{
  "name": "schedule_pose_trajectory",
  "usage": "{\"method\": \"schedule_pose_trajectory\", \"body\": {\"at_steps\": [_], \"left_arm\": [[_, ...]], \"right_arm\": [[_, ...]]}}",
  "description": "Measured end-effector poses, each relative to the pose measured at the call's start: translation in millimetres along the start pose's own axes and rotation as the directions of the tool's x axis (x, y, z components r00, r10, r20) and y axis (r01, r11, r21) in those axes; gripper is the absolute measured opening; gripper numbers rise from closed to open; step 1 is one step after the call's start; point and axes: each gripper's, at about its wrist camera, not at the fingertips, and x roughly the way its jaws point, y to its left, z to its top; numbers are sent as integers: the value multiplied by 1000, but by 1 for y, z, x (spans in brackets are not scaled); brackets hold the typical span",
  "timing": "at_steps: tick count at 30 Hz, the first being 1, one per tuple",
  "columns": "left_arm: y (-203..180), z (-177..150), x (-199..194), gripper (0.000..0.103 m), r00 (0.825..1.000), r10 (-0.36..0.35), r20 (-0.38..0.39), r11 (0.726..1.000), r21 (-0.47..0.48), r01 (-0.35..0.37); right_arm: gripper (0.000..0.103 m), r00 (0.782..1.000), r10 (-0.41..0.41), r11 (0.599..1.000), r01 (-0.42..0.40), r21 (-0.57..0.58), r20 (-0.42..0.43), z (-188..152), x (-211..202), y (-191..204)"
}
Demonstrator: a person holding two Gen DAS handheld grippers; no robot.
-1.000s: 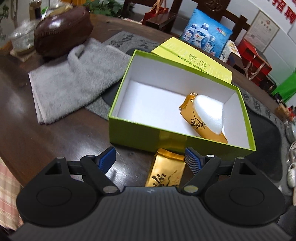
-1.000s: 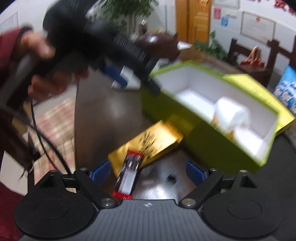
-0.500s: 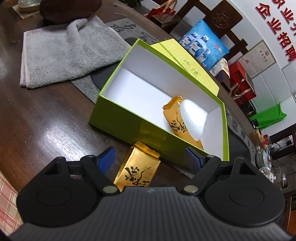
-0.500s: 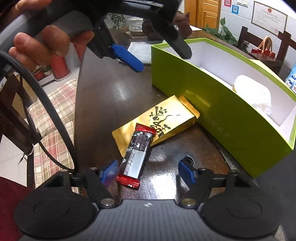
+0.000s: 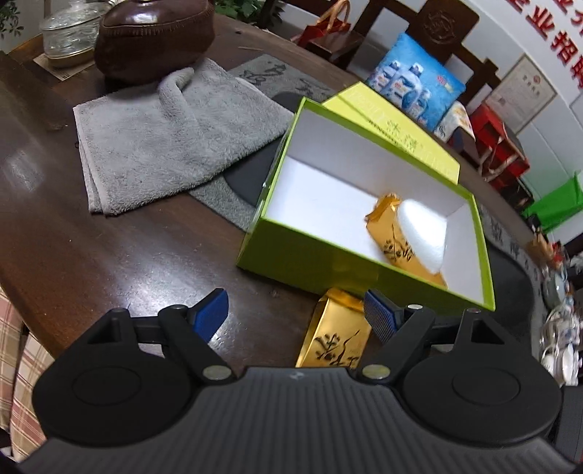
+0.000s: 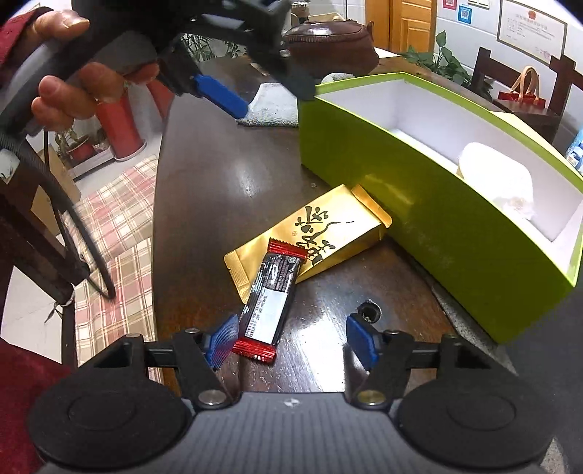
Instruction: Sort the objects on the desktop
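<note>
A snack bar [image 6: 269, 295] in a glossy black wrapper with crimped red ends and a white label lies low in the centre of the right wrist view, on the dark polished wooden table [image 6: 218, 175]. Its near end sits between the ribbed blue pads of the right gripper [image 6: 289, 341], close to the left pad [image 6: 224, 337] and well clear of the right one. The jaws have just been closing, yet they stand half apart and do not press on the wrapper. The bar's far end overlaps a flat gold foil pouch [image 6: 320, 233] with black brush lettering, and that pouch's far corner lies just beside the smooth lime-green wall of an open rectangular cardboard box [image 6: 419, 204] with a white lining.

In the left wrist view the left gripper [image 5: 297, 313] hangs with its blue pads wide apart and nothing gripped; the gold pouch [image 5: 337, 335] lies below, near the right pad. Inside the box [image 5: 309, 255], at centre right, a second gold pouch [image 5: 397, 244] leans under a soft white lump [image 5: 422, 229]. A fluffy folded grey towel [image 5: 164, 135] lies at upper left, with a rounded brown teapot [image 5: 153, 32] behind it.

At the upper left of the right wrist view, a hand [image 6: 69, 91] grasps the left gripper's handle.
</note>
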Motion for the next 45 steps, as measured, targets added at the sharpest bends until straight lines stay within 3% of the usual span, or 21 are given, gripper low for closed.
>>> {"method": "schedule_pose_trajectory", "body": {"at_steps": [10,16,24,33,41,45], "left_arm": [[-21,-30,27,81,992,-72,-99,994,69,79],[-31,-45,46,81,984,-94,-154,991,78,107],[-36,-58,63,80,970,-126,-209,988,63,142],[-36,-62,68,63,961,-152,-230,983,62,171],[-37,-62,69,52,959,-149,-243,984,64,169],[-40,-63,70,44,956,-150,-251,983,69,172]], "right_arm": [[56,999,3,999,-4,-42,-42,6,22,10],[54,998,-36,999,34,-37,-49,2,20,3],[54,998,-12,999,10,-43,-54,3,21,8],[50,998,-18,998,14,-65,-55,3,26,11],[26,998,-29,998,26,-57,-54,3,23,9],[25,998,-24,998,21,-55,-55,2,22,7]]}}
